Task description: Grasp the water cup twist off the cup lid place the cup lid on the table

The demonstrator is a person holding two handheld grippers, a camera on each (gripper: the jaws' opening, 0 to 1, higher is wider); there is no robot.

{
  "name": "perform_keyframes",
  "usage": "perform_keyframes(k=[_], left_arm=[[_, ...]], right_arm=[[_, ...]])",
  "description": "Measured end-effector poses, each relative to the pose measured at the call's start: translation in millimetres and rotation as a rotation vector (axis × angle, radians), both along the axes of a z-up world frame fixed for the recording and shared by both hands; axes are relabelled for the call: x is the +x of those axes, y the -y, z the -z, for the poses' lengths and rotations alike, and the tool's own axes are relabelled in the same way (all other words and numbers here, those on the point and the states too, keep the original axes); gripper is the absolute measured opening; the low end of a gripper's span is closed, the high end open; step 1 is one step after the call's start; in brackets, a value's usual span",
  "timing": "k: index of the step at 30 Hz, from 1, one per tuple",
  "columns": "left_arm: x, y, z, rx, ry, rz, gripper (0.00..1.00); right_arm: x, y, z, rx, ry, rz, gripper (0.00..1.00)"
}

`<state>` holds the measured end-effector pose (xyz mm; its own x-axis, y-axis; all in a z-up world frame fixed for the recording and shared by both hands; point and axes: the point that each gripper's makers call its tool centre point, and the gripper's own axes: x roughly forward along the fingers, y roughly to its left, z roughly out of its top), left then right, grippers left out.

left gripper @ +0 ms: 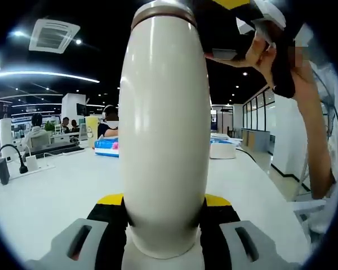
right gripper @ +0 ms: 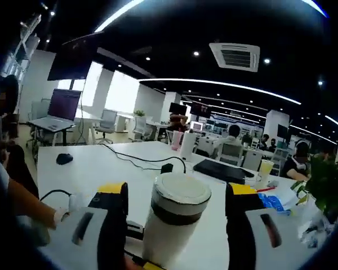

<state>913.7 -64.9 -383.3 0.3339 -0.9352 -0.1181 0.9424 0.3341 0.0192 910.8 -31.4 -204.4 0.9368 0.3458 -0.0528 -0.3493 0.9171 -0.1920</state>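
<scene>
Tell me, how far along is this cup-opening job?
Grasping looks done: the left gripper is clamped around the cream water cup. In hand: the right gripper sits open on either side of the cup lid, not yet gripping it. Still left: twisting the lid off and setting it on the white table.

The tall cream-white water cup with a smooth, glossy, slightly bulging body (left gripper: 164, 135) stands upright over the white table, its base low between two yellow-and-black jaws that press its sides. Its round cream cup lid with a flat top (right gripper: 180, 188) is on the cup, seated above a dark band (right gripper: 176, 214) at the neck. In the right gripper view the cup leans a little to the right, its lid between two spread jaws.
</scene>
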Motion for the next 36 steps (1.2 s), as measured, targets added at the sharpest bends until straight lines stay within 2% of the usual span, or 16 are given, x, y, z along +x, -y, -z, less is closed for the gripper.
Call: perform_keyframes(k=[5,7,10,18,21,29,31,36], left_arm=[[-0.1,-0.2,0.2,0.000,0.000,0.000,0.51],[-0.2,-0.1,0.1,0.001,0.001,0.001,0.51],[0.1,-0.2,0.0,0.001,0.001,0.002,0.51],[1.1,-0.6,-0.5,0.000,0.001,0.002,0.51],[1.2,-0.7,-0.6,0.001,0.001,0.002,0.51],[1.4,-0.8,-0.5,0.002,0.002,0.002,0.51],[1.3,-0.7,-0.4,0.002,0.002,0.002,0.51],[1.0,-0.8,-0.3,0.002,-0.001,0.001,0.51]], right_arm=[[9.2,3.1,8.1,-0.012,-0.022,0.031,0.70],[8.5,3.3,8.7,0.008,-0.026,0.035,0.70],[7.0,3.9,7.4,0.029,-0.007,0.065,0.69],[12.2,1.9,0.0,0.018,0.029,0.110,0.65],[12.6,0.5,0.1,0.042,0.020,0.102,0.62],[15.4,6.0,-0.3,0.042,0.016,0.119,0.53],[15.6,4.8,-1.8,0.040,0.025,0.107,0.48],[16.9,4.3,-3.3,0.056,0.042,0.088,0.48]])
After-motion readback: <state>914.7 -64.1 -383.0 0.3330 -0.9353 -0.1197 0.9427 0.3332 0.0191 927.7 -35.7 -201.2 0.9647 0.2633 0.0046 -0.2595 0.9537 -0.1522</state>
